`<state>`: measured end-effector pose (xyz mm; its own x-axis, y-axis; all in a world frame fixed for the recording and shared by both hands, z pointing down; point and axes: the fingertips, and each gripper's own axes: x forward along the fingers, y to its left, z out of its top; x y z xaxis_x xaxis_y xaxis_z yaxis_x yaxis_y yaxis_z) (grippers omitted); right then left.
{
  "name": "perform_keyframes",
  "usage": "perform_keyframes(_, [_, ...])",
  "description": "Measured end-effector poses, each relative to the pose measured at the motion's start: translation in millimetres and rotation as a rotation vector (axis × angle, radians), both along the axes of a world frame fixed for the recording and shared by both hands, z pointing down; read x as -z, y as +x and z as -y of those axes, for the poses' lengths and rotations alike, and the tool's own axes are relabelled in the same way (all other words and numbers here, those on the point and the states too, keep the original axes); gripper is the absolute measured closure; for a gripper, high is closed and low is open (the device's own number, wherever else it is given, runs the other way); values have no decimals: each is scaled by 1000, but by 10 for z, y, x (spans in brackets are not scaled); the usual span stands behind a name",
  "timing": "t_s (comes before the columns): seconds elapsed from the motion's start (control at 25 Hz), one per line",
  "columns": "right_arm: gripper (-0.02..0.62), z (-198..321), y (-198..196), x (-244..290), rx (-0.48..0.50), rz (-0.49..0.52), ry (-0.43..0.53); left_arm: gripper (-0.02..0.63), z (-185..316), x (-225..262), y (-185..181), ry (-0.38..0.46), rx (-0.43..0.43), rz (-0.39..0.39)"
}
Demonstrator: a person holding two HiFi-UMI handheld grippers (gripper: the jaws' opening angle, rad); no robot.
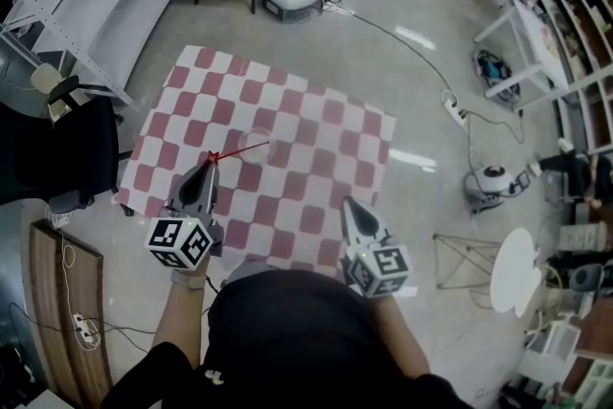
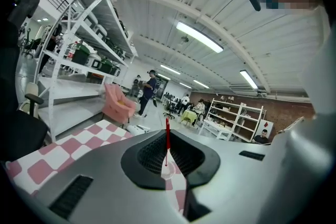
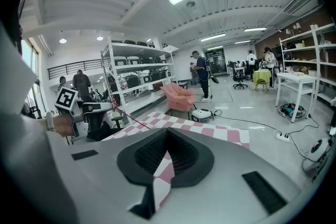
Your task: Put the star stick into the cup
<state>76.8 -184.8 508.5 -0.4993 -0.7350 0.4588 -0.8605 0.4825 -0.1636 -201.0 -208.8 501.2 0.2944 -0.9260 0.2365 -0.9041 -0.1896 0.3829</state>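
Clamping the star stick point(image 2: 167, 136) at its star end, with the jaws of the left hand-held gripper point(image 1: 210, 166) pressed together on it, above the near-left part of the checked counter point(image 1: 326, 129). Runs thin and red from those jaws toward the far right, and slants downward in the right gripper view. Points with its long axis at the clear cup point(image 1: 256, 147), upright on the cloth just to the far right of the left jaws. Shows only as a faint pale ring, so hard to outline. Cannot tell the place of the free tip: over the rim already, or only close beside it.

Hangs at the near right, the right hand-held gripper point(image 1: 351, 204), with jaws together on nothing. Sits well apart from both stick and cup, so clearly the farther of the two.

Seems to call for a short move along the stick's own axis, toward far right and down, with the tip leading into the mouth of the cup, and only then an opening of the left jaws. Risks tipping the light cup by a touch on the rim from the side.
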Motion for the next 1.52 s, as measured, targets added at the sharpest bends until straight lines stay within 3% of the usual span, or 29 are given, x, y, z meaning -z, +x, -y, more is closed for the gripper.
perform_keyframes(0.48, [581,73,-176,-154,1,-48,-70,552,181,-691,-93,-114,-12,-29])
perform_keyframes(1.0, [581,124,-180,-256,26,-55,-76,547,299,-994,-27,-176,-19,7])
perform_keyframes(1.28, [581,124,-163,-239,39,-32,-78,421,262,-1000,-39,-208,11,42])
perform_keyframes(1.52, [581,66,-162,-201,75,-8,-70,399,91,-777,-4,-188,38,55])
